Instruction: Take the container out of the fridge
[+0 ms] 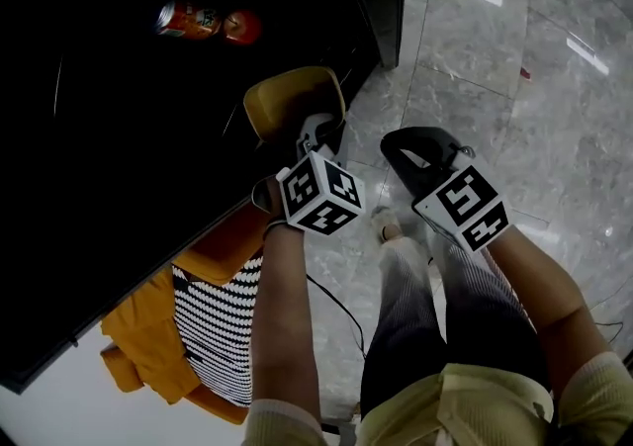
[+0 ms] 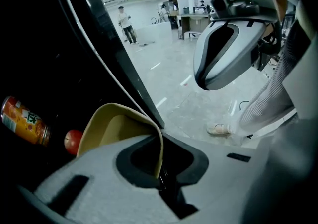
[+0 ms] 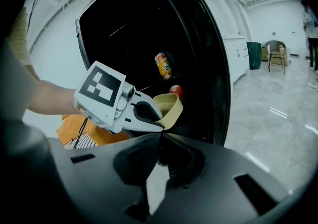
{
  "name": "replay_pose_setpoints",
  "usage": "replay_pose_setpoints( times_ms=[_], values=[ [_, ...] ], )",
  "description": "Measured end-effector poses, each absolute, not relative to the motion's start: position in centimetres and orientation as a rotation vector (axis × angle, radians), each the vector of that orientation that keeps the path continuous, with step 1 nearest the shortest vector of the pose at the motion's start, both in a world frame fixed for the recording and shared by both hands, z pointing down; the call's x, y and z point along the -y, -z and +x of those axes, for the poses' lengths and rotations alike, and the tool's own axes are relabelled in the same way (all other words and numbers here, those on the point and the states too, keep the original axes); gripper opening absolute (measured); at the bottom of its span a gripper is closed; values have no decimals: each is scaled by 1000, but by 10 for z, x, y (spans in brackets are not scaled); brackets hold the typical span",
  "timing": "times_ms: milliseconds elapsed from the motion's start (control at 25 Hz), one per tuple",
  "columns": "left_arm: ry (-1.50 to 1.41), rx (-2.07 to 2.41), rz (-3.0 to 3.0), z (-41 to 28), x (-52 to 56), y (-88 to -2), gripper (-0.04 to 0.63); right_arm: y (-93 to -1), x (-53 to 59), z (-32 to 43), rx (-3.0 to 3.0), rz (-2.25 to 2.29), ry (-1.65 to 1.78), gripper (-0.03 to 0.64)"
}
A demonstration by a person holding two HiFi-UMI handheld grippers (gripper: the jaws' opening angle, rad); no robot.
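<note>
the left gripper [image 2: 160, 167] has its jaws pinching the thin wall of the container [image 2: 117, 123], a tan open bowl, one jaw inside the rim and one outside. in the head view the container [image 1: 292, 98] hangs off the left gripper [image 1: 315, 130] right at the open front of the fridge [image 1: 119, 187], its near edge over the pale stone floor [image 1: 495, 58] and its far side against the dark inside. whether it has fully cleared the opening i cannot tell. deeper in the fridge lie an orange can [image 1: 188, 21] on its side and a red fruit [image 1: 242, 27] just beside it, both well apart from the container. the right gripper [image 3: 161, 137] has its jaws pressed together with nothing between them. it sits just beside the left one, over the floor, pointed toward the fridge. the person's legs and a light shoe [image 1: 384, 226] show below the grippers.
</note>
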State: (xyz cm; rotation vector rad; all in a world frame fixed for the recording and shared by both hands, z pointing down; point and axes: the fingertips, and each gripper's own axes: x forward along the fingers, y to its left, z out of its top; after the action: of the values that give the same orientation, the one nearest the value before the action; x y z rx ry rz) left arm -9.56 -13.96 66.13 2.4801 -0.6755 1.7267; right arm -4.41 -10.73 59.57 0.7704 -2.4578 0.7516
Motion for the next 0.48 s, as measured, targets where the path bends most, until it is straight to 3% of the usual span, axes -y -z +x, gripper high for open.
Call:
replay_pose_setpoints(
  times_ms=[480],
  values=[
    [-1760,511,2531,-77,101,-624,32,-549,91,-25,2439,881,-746,31]
  ],
)
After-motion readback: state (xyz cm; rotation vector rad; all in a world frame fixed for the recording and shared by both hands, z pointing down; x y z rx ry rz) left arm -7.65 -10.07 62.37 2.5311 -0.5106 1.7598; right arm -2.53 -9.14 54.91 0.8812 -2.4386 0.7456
